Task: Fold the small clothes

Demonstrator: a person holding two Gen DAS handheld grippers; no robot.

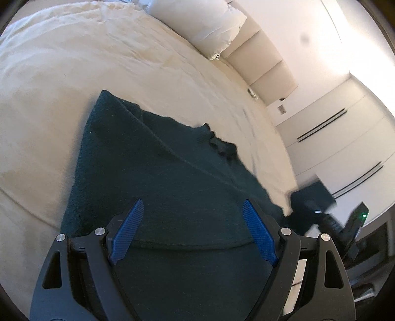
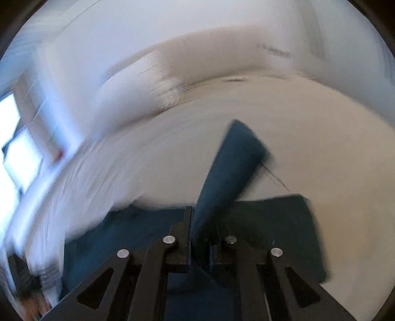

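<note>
From my left wrist camera, my left gripper (image 1: 192, 210) hangs over a dark green garment (image 1: 158, 172) spread on the cream bed cover (image 1: 74, 74). Its blue pads (image 1: 128, 227) stand wide apart with nothing pinched between them — the cloth lies below them, and I cannot tell whether the tips touch it. The garment runs from the bottom of the view up to a folded corner near the middle, with a long crease crossing it on a slant. A white pillow (image 1: 207, 22) sits at the head of the bed against a padded headboard (image 1: 266, 64). At the right edge, past the bed's side, my right gripper (image 1: 345, 222) shows as a dark blurred shape with a green light, and a piece of the same dark cloth is up beside it.

From my right wrist camera, everything is smeared by motion. My right gripper (image 2: 192, 217) is clamped tight on a strip of the dark green garment (image 2: 229, 168), which rises from between the jaws and stands lifted above the bed cover (image 2: 321, 123). The rest of the garment lies flat under the fingers, spreading left and right on the bed. A bright window (image 2: 14, 138) shows at the left.
</note>
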